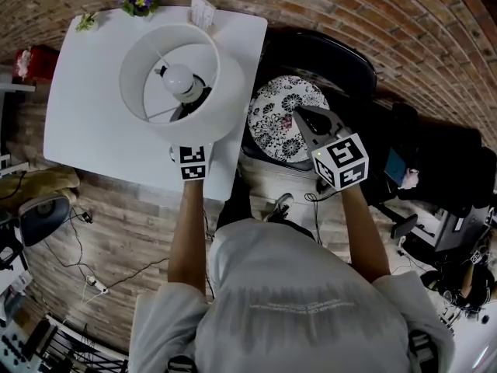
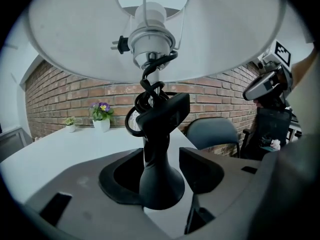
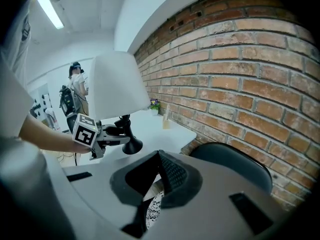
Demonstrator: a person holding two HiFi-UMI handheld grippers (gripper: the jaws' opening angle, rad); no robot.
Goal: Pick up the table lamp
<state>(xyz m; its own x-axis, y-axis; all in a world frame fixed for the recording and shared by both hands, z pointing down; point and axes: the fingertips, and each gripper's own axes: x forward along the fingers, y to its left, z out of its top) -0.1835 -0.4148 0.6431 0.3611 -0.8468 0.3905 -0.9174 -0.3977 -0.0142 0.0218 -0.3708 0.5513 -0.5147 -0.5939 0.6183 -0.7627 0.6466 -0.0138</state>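
Note:
The table lamp (image 1: 178, 80) has a wide white shade, a white bulb and a black stem with cord coiled round it. In the left gripper view its black flared base (image 2: 160, 181) stands between the jaws of my left gripper (image 2: 161, 171), which is shut on the stem. The right gripper view shows the lamp (image 3: 117, 89) held at the white table's (image 1: 85, 92) front edge, base close above the top. In the head view the shade hides the left jaws. My right gripper (image 1: 299, 116) is off to the right over a chair, shut and holding nothing (image 3: 160, 159).
A black chair (image 1: 342, 64) with a patterned round cushion (image 1: 281, 119) stands right of the table. A purple flower pot (image 1: 140, 2), a small plant (image 1: 87, 22) and a card stand (image 1: 202, 10) line the table's far edge by the brick wall. Cables lie on the floor (image 1: 93, 286).

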